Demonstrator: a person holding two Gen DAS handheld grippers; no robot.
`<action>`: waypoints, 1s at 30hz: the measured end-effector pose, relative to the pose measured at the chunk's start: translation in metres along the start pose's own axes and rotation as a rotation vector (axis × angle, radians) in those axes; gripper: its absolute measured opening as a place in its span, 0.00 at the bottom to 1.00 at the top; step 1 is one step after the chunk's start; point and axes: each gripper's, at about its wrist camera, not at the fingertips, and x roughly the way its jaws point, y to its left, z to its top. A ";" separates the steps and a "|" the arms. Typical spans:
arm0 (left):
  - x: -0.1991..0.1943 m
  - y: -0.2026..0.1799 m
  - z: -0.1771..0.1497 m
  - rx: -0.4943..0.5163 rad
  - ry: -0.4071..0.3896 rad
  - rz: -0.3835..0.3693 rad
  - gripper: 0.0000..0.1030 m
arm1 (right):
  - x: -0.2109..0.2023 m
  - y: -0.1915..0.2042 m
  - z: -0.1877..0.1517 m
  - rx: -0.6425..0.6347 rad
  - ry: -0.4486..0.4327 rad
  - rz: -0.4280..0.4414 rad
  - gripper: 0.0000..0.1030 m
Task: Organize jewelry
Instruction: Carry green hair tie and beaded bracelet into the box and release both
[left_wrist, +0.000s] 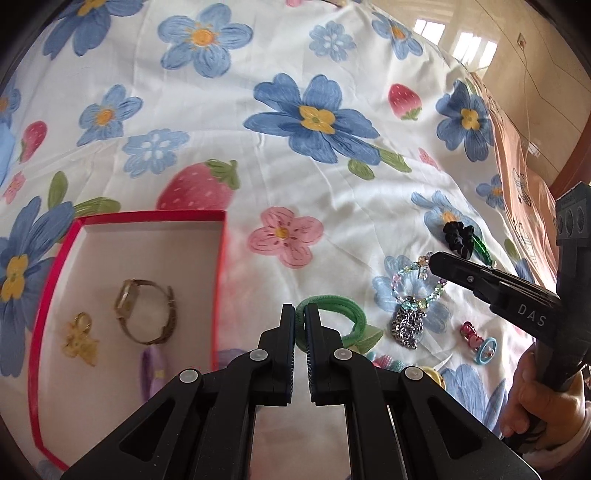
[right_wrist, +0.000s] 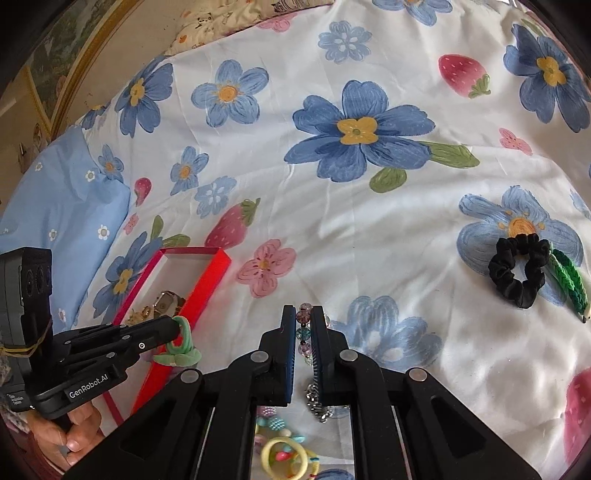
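Left gripper (left_wrist: 300, 321) is clamped on my green hair tie (left_wrist: 341, 319), lifted just beside the red box's (left_wrist: 220, 280) right wall. Right gripper (right_wrist: 304, 325) is pinched on the beaded bracelet (right_wrist: 305, 332), its silver charm (right_wrist: 317, 402) dangling below the pads. Box sits toward the bedspread's (right_wrist: 332, 221) left side, watch (left_wrist: 146, 312) and gold trinket (left_wrist: 81, 338) inside. Black scrunchie (right_wrist: 517, 271) and green braided piece (right_wrist: 570, 286) lie near the right edge. Wide bare cloth ahead of both grippers, toward the far edge.
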 end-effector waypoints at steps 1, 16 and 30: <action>-0.006 0.004 -0.003 -0.007 -0.005 0.004 0.04 | -0.001 0.004 0.000 -0.006 -0.003 0.005 0.07; -0.065 0.067 -0.036 -0.126 -0.038 0.062 0.04 | 0.001 0.070 -0.010 -0.069 0.020 0.109 0.07; -0.094 0.123 -0.059 -0.240 -0.056 0.127 0.04 | 0.019 0.138 -0.020 -0.146 0.069 0.233 0.07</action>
